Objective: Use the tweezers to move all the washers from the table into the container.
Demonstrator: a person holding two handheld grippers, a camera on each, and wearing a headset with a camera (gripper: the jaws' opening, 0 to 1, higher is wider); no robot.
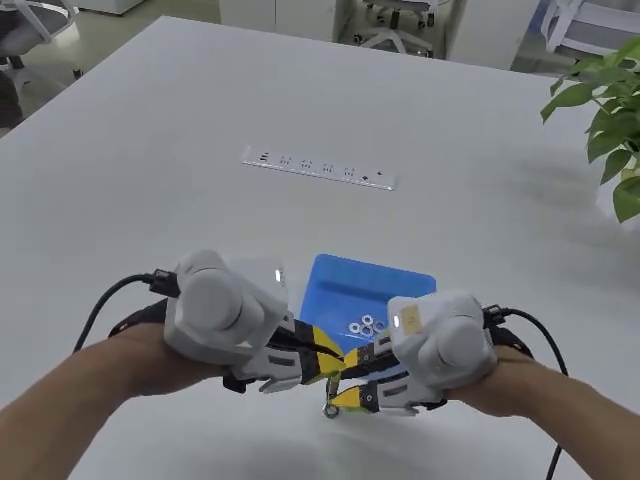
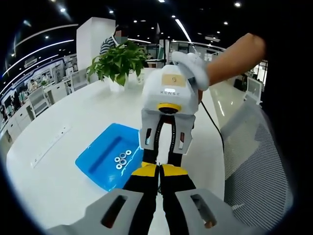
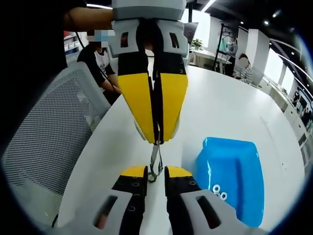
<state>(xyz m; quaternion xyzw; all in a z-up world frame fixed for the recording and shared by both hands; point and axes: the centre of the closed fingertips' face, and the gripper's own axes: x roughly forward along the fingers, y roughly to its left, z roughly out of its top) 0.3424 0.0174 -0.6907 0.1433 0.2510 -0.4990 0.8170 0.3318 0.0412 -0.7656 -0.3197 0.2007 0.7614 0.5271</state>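
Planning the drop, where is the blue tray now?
Head view: the blue tray lies on the table just beyond the left gripper and right gripper, short of the white power strip, with washers inside.

Centre of the left gripper view: small grey lettering on the white housing of the right gripper [image 2: 159, 161], apparently "KENSC", not surely legible.
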